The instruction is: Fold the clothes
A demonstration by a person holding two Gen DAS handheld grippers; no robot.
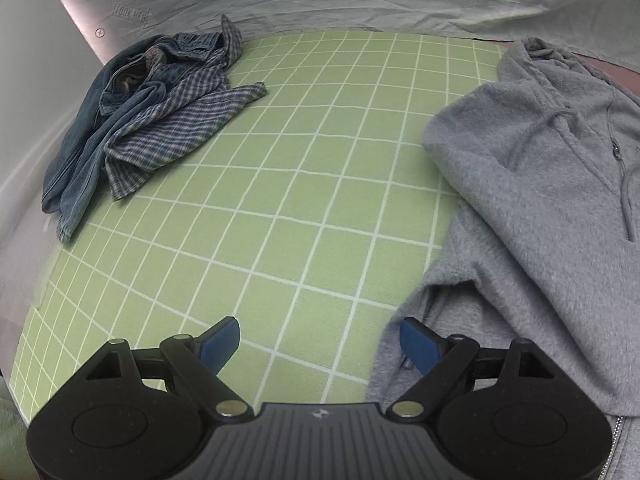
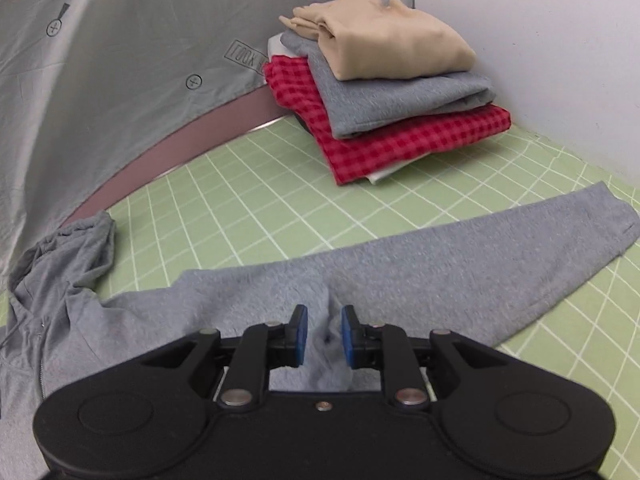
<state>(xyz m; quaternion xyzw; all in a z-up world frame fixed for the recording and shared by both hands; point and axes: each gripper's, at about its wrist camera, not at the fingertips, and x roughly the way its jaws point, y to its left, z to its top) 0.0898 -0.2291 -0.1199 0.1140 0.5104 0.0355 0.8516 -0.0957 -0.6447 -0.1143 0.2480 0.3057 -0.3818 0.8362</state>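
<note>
A grey zip hoodie [image 1: 552, 208] lies on the green grid mat [image 1: 280, 208], filling the right of the left wrist view. My left gripper [image 1: 320, 344] is open over the mat at the hoodie's left edge, nothing between its blue fingers. In the right wrist view the hoodie [image 2: 132, 320] lies with its hood at the left and one sleeve [image 2: 460, 256] stretched out to the right. My right gripper [image 2: 323, 334] is shut on a pinched-up fold of the sleeve near the shoulder.
A crumpled pile of a denim garment and a blue plaid shirt [image 1: 148, 120] lies at the mat's far left. A stack of folded clothes [image 2: 392, 92], beige on grey on red check, stands in the far corner. Grey sheeting [image 2: 100, 80] backs the mat.
</note>
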